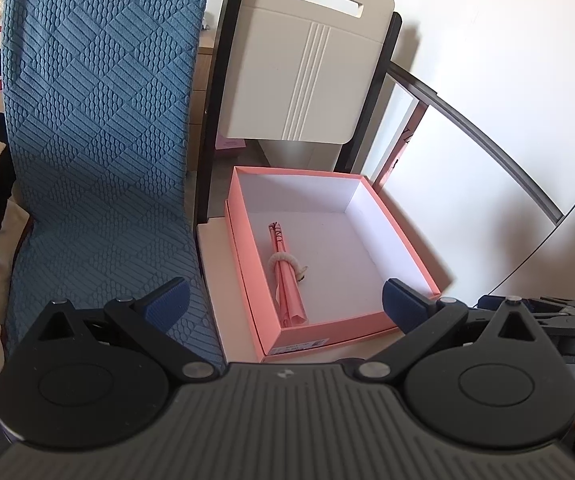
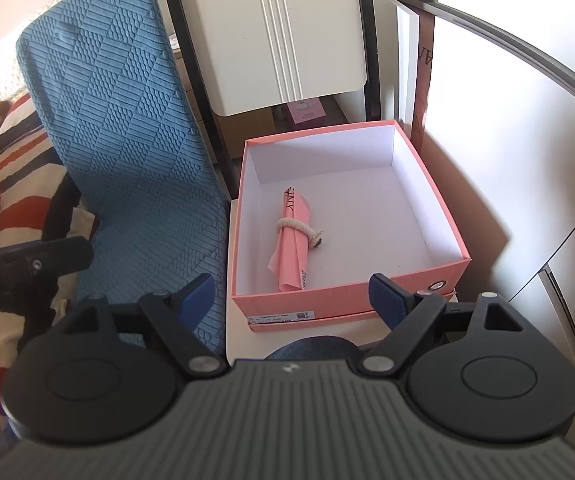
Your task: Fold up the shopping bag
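1. The bag [image 1: 286, 276] lies rolled tight and bound by a cord [image 2: 293, 224] on the floor of the pink box [image 1: 403, 236], toward its left wall. We judge the folding done, or nearly so; any risk now comes from reaching back in.
2. If we go in for the roll, the box walls could catch a finger and shove the box along the white top [image 2: 243, 336] it sits on, since it looks light.
3. A grip on the cord alone could slip it off and let the roll spring open.
4. Our left gripper [image 1: 285, 296] is spread wide and empty, held near the box's front wall; the bag lies ahead of it, roughly between its fingers in that view.
5. Our right gripper [image 2: 291, 292] is likewise spread and empty, outside the front wall, with the bag ahead and slightly left.
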`<state>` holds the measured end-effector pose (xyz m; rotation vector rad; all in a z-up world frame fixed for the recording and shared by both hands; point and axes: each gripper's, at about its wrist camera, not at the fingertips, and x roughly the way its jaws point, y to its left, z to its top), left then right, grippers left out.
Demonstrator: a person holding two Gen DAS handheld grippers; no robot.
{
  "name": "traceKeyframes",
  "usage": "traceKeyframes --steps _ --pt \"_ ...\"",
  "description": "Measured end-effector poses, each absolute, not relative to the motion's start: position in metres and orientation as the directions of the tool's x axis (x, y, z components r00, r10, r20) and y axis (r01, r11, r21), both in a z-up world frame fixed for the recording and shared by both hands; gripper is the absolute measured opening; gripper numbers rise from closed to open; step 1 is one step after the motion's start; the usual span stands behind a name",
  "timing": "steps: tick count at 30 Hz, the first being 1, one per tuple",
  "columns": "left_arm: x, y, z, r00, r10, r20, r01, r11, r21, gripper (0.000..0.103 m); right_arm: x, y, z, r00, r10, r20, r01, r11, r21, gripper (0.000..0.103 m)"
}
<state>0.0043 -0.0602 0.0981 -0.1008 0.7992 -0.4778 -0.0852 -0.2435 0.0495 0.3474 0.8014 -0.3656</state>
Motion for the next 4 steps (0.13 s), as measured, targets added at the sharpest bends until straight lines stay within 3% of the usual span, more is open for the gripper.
traceKeyframes --steps 4 --pt "0.0029 -0.0615 0.0994 0.596 -0.454 -0.662 0.385 0.886 -0.26 0.103 -0.0865 -0.2431 0.0492 0.639 -0.185 -0.746 0.446 0.88 0.163 0.085"
